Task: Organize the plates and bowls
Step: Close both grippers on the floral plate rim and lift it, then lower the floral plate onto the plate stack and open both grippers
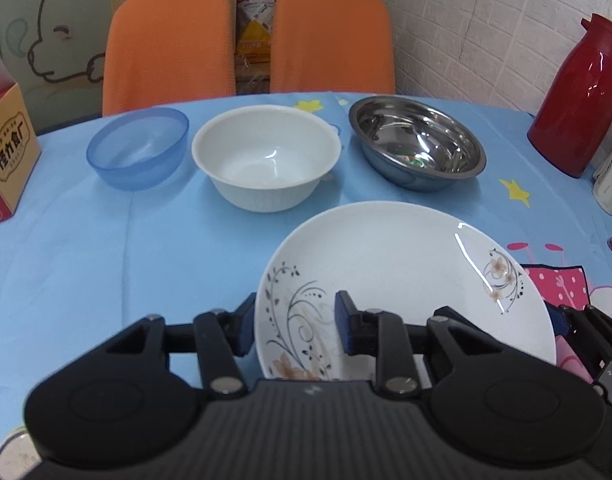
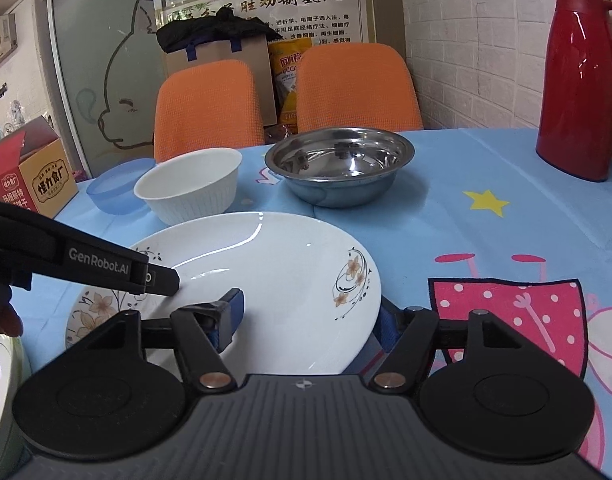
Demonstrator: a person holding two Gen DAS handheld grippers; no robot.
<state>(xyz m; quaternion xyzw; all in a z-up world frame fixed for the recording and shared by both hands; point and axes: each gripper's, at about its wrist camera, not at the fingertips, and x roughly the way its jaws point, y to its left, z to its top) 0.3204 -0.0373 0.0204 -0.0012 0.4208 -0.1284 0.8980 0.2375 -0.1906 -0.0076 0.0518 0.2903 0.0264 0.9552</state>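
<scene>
Round table under a light blue cartoon-print tablecloth (image 1: 106, 248), two orange fabric chairs (image 1: 168, 46) at its far side, white brick wall to the right.

Tall red thermos jug (image 2: 577, 76) stands far right on the cloth.

White floral-print ceramic plate (image 1: 385, 276) sits nearest, tilted, between both tools.

Far row, left to right: translucent blue plastic bowl (image 1: 140, 148), white ribbed ceramic bowl (image 1: 266, 158), stainless steel bowl (image 1: 415, 146); each stands apart from the others and from the plate.

Orange cardboard box (image 1: 6, 160) at the far left edge.

Left gripper (image 1: 296, 330): jaws narrow, blue pads either side of the plate's left rim, clamped on it.

Right gripper (image 2: 306, 320): one blue finger (image 2: 230, 318) lies over the plate's inside, the other under its right rim; whether the pads press on it, I cannot tell.
</scene>
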